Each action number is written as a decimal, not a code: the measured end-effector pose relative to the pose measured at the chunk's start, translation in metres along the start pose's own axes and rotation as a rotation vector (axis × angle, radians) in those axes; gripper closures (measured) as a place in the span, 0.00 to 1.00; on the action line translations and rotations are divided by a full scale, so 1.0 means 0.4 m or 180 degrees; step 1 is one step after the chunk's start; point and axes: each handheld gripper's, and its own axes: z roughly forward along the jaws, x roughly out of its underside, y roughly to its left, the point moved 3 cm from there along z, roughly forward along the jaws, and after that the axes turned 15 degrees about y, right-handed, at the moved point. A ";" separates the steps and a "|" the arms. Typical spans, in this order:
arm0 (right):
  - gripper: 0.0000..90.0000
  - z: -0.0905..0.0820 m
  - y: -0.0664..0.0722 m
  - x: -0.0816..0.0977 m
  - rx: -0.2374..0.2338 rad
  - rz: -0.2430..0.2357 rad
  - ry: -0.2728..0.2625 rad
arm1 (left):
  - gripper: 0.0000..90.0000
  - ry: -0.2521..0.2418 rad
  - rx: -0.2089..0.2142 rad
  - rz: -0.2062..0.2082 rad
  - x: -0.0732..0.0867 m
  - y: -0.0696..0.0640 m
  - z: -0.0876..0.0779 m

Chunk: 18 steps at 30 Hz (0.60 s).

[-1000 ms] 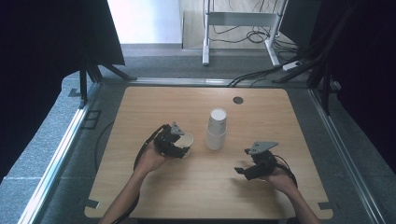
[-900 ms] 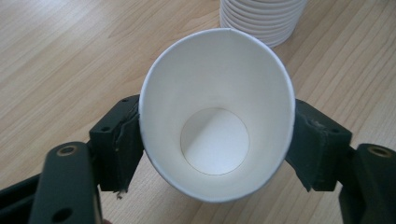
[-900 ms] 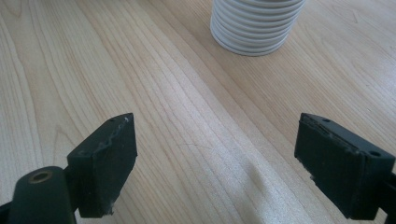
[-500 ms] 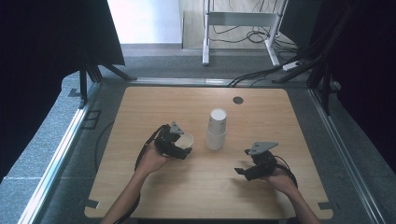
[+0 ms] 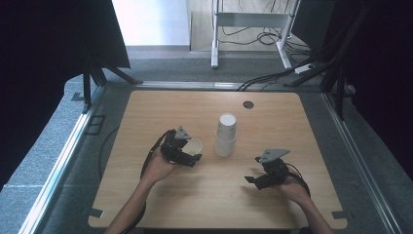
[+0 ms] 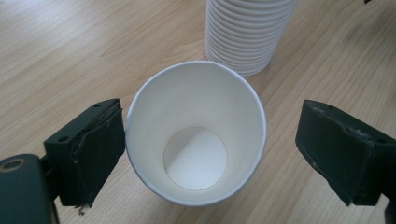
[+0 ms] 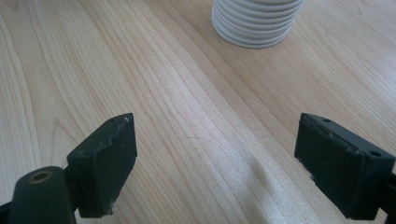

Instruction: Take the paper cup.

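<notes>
Underneath, a pale wooden table on grey carpet.

Table: light wood, with a small dark round spot near its far edge.
Floor: grey carpet all around the table.
Rails: shiny metal strips run along the table's sides.
Curtains: black, hanging on both sides.
Stand: white metal frame far behind, with dark cables on the floor.
Light: bright at the back.
</notes>
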 end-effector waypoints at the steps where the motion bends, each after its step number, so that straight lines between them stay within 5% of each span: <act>1: 0.15 0.000 0.000 0.001 0.0002 -0.0002 0.0007 | 0.08 -0.0011 -0.0007 0.0005 0.000 -0.001 -0.003; 18: 0.15 0.006 0.000 0.007 0.0048 0.0014 0.0019 | 0.03 -0.0194 -0.0022 -0.0028 0.016 -0.020 -0.057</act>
